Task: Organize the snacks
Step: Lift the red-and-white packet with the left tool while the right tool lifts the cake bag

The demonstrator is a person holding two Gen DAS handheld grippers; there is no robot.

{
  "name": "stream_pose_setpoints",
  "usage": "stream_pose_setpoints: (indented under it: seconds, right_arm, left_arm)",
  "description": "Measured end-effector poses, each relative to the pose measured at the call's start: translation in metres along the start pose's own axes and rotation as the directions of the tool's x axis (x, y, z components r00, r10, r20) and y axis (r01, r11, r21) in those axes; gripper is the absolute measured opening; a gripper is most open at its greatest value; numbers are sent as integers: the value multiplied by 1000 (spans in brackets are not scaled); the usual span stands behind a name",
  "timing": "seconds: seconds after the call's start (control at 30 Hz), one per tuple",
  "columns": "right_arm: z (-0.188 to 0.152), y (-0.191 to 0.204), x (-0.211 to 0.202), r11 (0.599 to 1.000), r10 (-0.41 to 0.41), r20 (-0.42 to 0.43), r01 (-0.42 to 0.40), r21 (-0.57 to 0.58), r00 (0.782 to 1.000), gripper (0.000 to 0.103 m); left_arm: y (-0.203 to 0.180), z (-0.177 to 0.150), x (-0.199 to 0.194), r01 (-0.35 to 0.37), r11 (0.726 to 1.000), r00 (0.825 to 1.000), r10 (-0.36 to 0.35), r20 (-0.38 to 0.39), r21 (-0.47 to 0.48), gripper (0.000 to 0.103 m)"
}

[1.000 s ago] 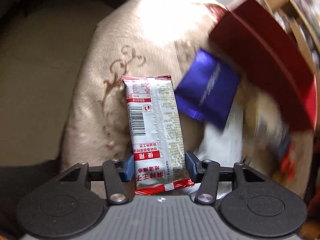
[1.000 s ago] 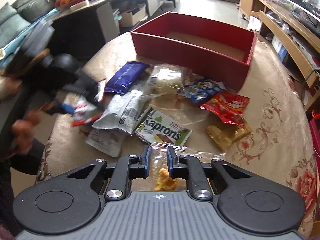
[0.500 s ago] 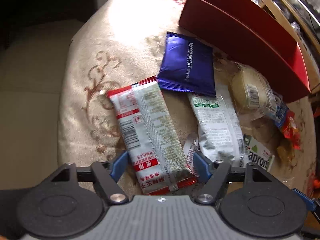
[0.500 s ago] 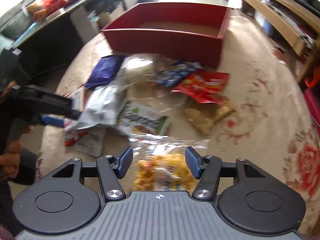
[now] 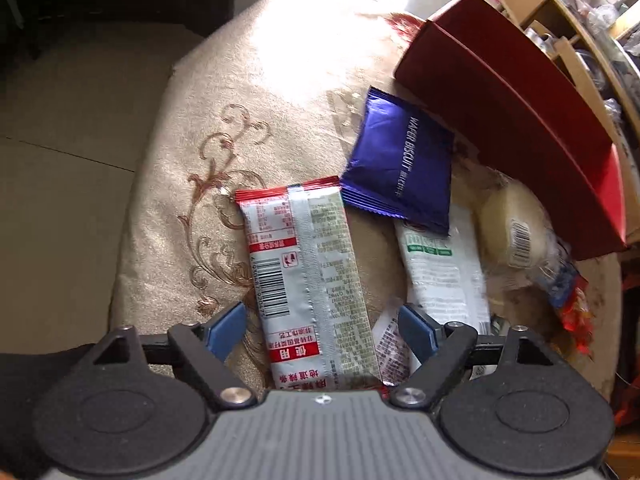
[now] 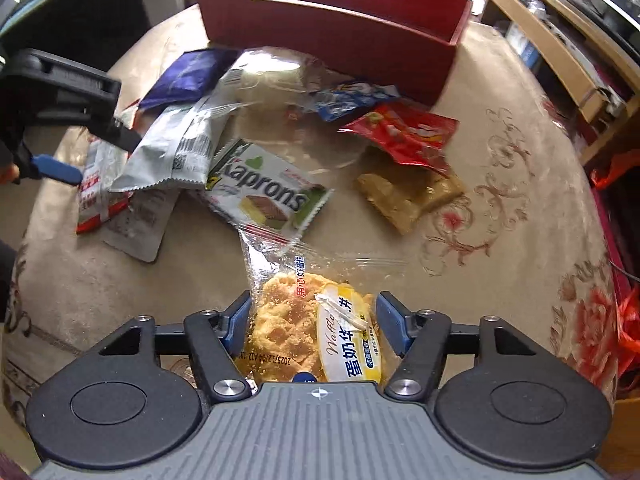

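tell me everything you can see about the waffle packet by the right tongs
The waffle packet is a clear crinkly plastic wrapper holding a golden, grid-patterned waffle, with a yellow and white label printed in Chinese and a date stamp near its lower edge. It lies flat on the beige embroidered tablecloth, between the blue pads of the right tongs, which stand open. Its sealed top edge reaches up to the Kaprons wafer pack.

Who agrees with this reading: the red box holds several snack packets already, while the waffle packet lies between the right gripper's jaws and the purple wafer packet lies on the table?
One detail is wrong. The right wrist view shows the red box with no packet inside; its visible interior is bare. The rest stands: the waffle packet lies between the open jaws of the right gripper, and the purple wafer packet lies on the table.
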State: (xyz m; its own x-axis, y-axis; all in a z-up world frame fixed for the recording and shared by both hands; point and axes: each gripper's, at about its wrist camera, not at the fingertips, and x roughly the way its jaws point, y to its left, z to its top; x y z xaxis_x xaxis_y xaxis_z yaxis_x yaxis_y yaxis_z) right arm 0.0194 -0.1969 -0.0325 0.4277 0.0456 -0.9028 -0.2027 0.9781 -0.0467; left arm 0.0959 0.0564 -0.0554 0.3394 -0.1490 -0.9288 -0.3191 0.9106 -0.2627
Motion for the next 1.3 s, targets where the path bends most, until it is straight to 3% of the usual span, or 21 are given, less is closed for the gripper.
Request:
stream_pose_setpoints:
  seconds: [0.17,0.33,0.4,0.47,0.63,0.73,0.87,0.97,1.07,1.13,1.2,1.27,1.3]
  right_arm:
    - [-9,-5,0,999,-35,10,35,-20,999,72]
    - [-11,-4,4,998,-54,13,54,-26,998,75]
    - [-12,-7,4,998,-51,11,51,-20,999,70]
    - [-13,-8,-2,999,-40,29,41,-17,999,63]
    - [-14,-14,-18,1000,-16,79,16,10,997,45]
    - [-13,-18,-26,1000,-3,102,0,28,995,41]
    - [-15,-14,-24,1000,-2,99,2,-1,995,41]
    - [-17,-6,-20,999,-6,98,10,-40,995,44]
    - [-13,-11,-17,999,41,68,-40,-6,997,61]
    - [-10,-19,-21,999,36,67,-38,17,997,83]
    - [-11,-24,-27,999,39,102,-43,33,994,89]
    - [-11,-25,-25,998,62,93,-65,24,994,89]
    - [-11,-22,-22,998,60,81,-61,10,995,89]
  left_arm:
    - [-4,-4,-1,-68,995,996,72,48,-69,64]
    - [-37,-3,15,-237,971,971,235,45,36,68]
    - [-37,-6,14,-232,969,972,228,58,79,65]
    - [-30,-8,8,-220,971,975,217,51,91,48]
    - [-14,-24,-5,-187,971,982,186,19,147,43]
    - [-8,-42,-13,-152,967,988,155,-2,204,43]
    - [-10,-67,-20,-158,944,987,160,18,289,43]
    - [-14,-73,-17,-160,935,987,159,29,316,44]
    - [-14,-72,-19,-136,932,990,138,18,337,48]
    - [-12,-69,-20,-91,932,995,99,-4,350,59]
    - [-11,-69,-19,-66,930,997,75,-10,361,68]
    - [-15,-71,-16,-51,913,998,63,-17,406,83]
    - [-17,-72,-14,-51,903,998,63,-15,427,85]
